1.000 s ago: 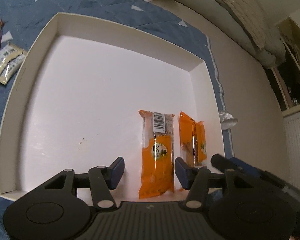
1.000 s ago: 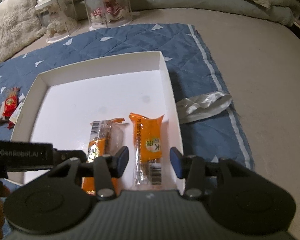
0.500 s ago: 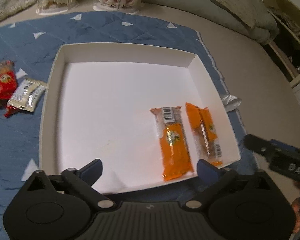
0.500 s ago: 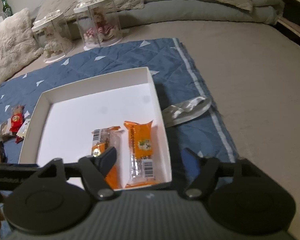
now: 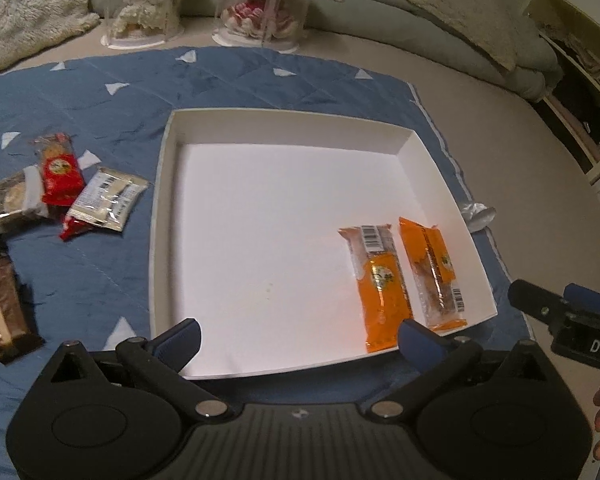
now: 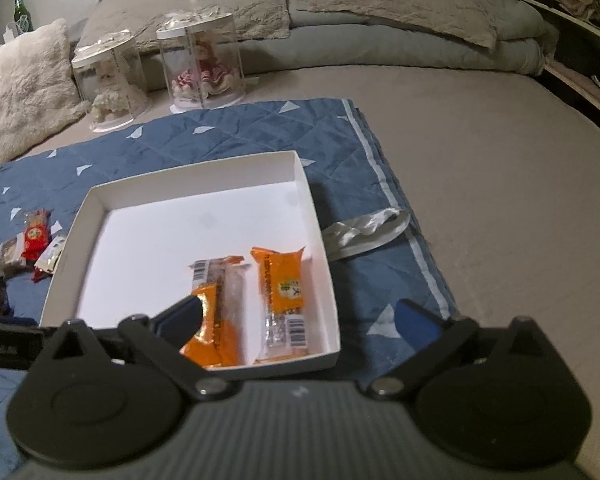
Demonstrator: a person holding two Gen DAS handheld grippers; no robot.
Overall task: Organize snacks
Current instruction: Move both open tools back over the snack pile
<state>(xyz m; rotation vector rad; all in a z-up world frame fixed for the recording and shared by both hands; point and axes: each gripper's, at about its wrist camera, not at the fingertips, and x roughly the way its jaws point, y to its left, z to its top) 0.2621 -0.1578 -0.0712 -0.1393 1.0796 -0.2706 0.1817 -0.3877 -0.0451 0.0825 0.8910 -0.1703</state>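
Underneath, blue quilted mat, beige carpet

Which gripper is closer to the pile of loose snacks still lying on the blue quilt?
Left. The left gripper hovers over the white box's near edge, with the loose snacks just off its left side. The right gripper sits over the box's far right corner, the box between it and them.

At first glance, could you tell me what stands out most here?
A white box sits on the blue quilt, with two orange snack packs lying side by side in its near right corner. More snacks lie loose on the quilt left of it.
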